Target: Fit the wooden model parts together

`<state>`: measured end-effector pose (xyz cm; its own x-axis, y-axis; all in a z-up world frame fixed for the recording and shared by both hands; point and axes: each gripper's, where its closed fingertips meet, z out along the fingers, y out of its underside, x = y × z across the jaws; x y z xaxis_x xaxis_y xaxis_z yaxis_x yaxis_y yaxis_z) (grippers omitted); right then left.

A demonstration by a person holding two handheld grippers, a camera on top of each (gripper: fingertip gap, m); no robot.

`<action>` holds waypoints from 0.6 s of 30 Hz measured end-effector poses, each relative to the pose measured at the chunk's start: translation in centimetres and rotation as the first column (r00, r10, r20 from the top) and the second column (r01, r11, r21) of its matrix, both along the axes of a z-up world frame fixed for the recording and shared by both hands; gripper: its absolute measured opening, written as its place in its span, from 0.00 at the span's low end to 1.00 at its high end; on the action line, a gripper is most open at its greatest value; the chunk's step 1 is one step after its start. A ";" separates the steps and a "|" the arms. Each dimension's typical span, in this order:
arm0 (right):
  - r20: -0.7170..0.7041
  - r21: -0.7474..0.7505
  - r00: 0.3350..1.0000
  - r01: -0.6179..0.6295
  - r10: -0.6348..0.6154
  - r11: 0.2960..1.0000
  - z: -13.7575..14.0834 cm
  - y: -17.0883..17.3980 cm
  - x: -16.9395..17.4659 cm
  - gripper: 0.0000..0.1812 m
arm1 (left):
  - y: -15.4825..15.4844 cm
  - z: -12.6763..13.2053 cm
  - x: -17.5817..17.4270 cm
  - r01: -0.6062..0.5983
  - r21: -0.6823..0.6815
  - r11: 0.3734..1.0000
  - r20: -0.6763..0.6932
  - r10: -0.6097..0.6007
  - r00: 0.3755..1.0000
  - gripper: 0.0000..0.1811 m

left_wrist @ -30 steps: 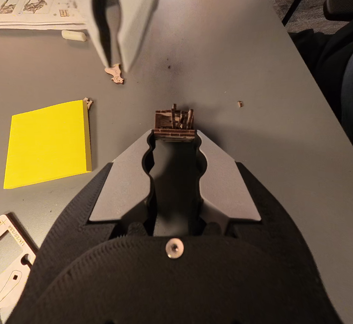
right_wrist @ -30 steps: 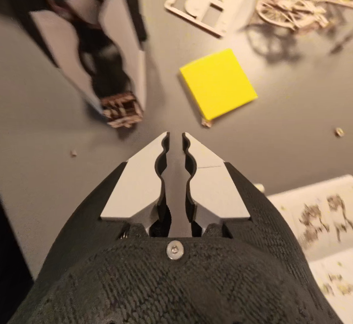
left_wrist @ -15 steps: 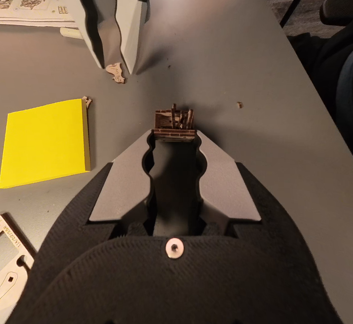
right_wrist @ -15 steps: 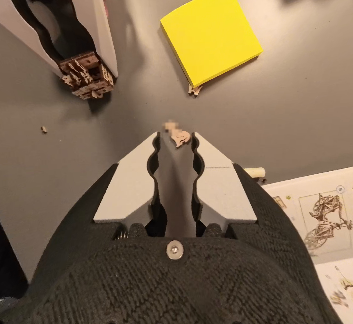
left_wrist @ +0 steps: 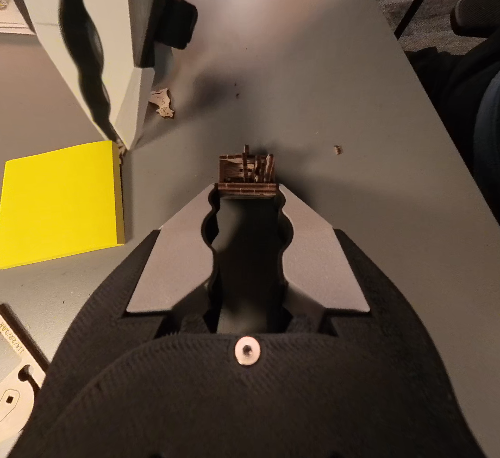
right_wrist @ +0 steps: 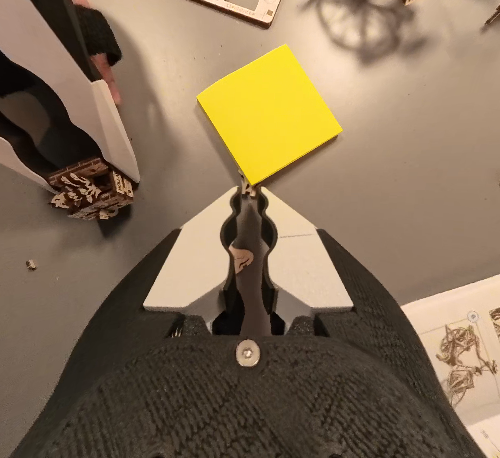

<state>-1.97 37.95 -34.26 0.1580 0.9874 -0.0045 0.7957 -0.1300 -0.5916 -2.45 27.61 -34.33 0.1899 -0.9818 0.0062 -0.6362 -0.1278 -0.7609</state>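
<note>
Wood filled the left wrist view: the left gripper pinched a little brown wooden block at its tips, above the grey table. A flat wooden piece lay near the yellow pad.

In the right wrist view, the right gripper had its jaws close around a tiny wooden bit at the pad's corner (touching or not, I could not tell).
</note>
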 end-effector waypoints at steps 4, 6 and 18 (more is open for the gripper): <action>0.028 0.015 1.000 0.003 -0.003 1.000 0.0 -1.3 1.4 0.04 | 0.0 0.0 0.0 0.000 0.000 1.000 0.000 0.000 1.000 0.22; 0.031 0.019 1.000 0.003 -0.004 1.000 0.0 -2.4 2.4 0.04 | 0.0 0.0 0.0 0.000 -0.001 1.000 0.000 0.000 1.000 0.22; -0.002 0.061 1.000 -0.007 0.007 0.998 0.1 -6.9 4.9 0.04 | 0.1 0.0 0.2 -0.008 0.009 1.000 -0.002 0.008 1.000 0.25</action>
<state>2.90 31.00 -34.17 0.1515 0.9869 0.0553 0.7950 -0.0884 -0.6001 -2.22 27.67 -34.30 0.1974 -0.9803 -0.0030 -0.6364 -0.1259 -0.7610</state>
